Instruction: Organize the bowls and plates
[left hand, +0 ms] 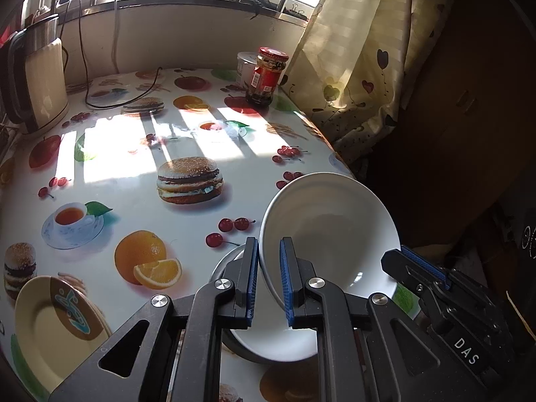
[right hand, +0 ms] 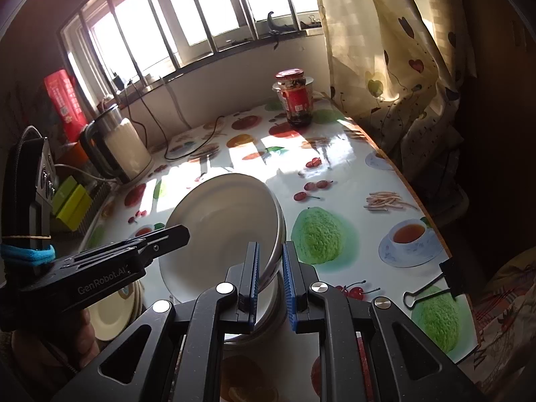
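Observation:
A white bowl point(left hand: 331, 227) hangs tilted over the near part of the table, gripped from both sides. My left gripper point(left hand: 269, 249) is shut on its left rim. My right gripper point(left hand: 400, 256) is clamped on the opposite rim. The right wrist view shows the same bowl point(right hand: 217, 224), with my right gripper point(right hand: 270, 251) shut on its near edge and my left gripper point(right hand: 174, 232) reaching in from the left. Directly underneath sits another white bowl point(left hand: 268, 341), which in the right wrist view looks like a short stack of bowls point(right hand: 268, 311). A yellow patterned plate point(left hand: 57, 328) lies to the left; the right wrist view shows it as a stack of plates point(right hand: 110, 315).
The fruit-print table point(left hand: 140, 194) carries a cream kettle point(left hand: 40, 83) at the back left with a black cable point(left hand: 100, 100). A red-lidded jar point(left hand: 268, 77) stands by the curtain point(left hand: 351, 67). A binder clip point(right hand: 432, 288) grips the table's right edge. Green boxes point(right hand: 72, 201) sit on the left.

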The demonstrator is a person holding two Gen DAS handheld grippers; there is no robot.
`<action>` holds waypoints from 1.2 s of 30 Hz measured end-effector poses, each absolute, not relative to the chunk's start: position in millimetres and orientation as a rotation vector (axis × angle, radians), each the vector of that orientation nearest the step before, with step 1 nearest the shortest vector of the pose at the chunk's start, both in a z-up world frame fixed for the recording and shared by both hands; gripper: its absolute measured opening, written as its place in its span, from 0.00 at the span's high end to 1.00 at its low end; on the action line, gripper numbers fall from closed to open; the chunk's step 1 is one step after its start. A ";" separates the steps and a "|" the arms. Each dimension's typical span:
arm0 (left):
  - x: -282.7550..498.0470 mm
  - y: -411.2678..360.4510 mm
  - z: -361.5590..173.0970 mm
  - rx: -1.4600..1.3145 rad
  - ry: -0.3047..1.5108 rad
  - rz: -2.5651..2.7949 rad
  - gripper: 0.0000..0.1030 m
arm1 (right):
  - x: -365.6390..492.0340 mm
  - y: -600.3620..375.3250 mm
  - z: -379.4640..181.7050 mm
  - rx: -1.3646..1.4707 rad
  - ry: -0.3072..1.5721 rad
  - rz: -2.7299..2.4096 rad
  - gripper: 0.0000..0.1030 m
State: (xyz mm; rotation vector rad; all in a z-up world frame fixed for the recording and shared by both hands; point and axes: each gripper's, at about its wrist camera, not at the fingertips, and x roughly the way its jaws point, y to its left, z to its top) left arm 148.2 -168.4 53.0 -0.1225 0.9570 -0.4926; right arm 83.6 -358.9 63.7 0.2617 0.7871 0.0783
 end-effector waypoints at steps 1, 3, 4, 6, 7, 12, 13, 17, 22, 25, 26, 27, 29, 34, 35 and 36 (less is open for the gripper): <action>147.9 -167.1 52.2 -0.125 0.960 -0.492 0.87 | 83.0 -358.3 62.6 0.263 0.790 0.080 0.86; 145.9 -164.6 51.2 -0.129 0.962 -0.489 0.87 | 81.3 -356.9 60.5 0.267 0.795 0.086 0.86; 145.0 -163.7 50.5 -0.129 0.962 -0.488 0.87 | 80.6 -356.0 59.3 0.267 0.798 0.087 0.86; 143.6 -162.5 49.0 -0.130 0.967 -0.481 0.87 | 79.4 -354.3 57.2 0.268 0.803 0.091 0.86; 142.9 -162.2 48.5 -0.128 0.967 -0.479 0.87 | 79.0 -353.6 56.4 0.267 0.805 0.091 0.86; 142.2 -161.3 44.9 -0.131 0.977 -0.475 0.87 | 77.3 -352.1 52.6 0.269 0.814 0.095 0.86; 142.1 -161.1 44.0 -0.130 0.979 -0.473 0.87 | 77.6 -351.8 51.7 0.269 0.817 0.095 0.86; 141.0 -157.9 39.5 -0.131 0.989 -0.465 0.87 | 77.7 -349.7 47.4 0.269 0.829 0.102 0.86; 139.7 -155.2 34.2 -0.129 1.002 -0.454 0.87 | 79.0 -346.7 42.3 0.268 0.843 0.108 0.86; 139.4 -153.7 31.2 -0.131 1.011 -0.450 0.87 | 79.6 -345.2 39.4 0.267 0.850 0.112 0.86; 139.2 -153.2 30.2 -0.131 1.012 -0.448 0.87 | 79.8 -344.7 38.6 0.267 0.851 0.113 0.86; 138.8 -153.0 29.5 -0.131 1.013 -0.447 0.87 | 80.1 -344.2 37.5 0.266 0.854 0.113 0.86; 138.9 -153.4 28.1 -0.129 1.019 -0.445 0.87 | 80.5 -344.2 35.9 0.267 0.857 0.114 0.86; 138.9 -153.4 24.6 -0.127 1.027 -0.443 0.87 | 81.1 -344.4 31.8 0.271 0.866 0.114 0.86; 138.8 -153.1 24.2 -0.129 1.029 -0.442 0.87 | 81.1 -344.6 30.9 0.272 0.868 0.114 0.86; 139.0 -153.3 24.2 -0.128 1.029 -0.441 0.87 | 81.1 -344.5 30.1 0.272 0.871 0.114 0.86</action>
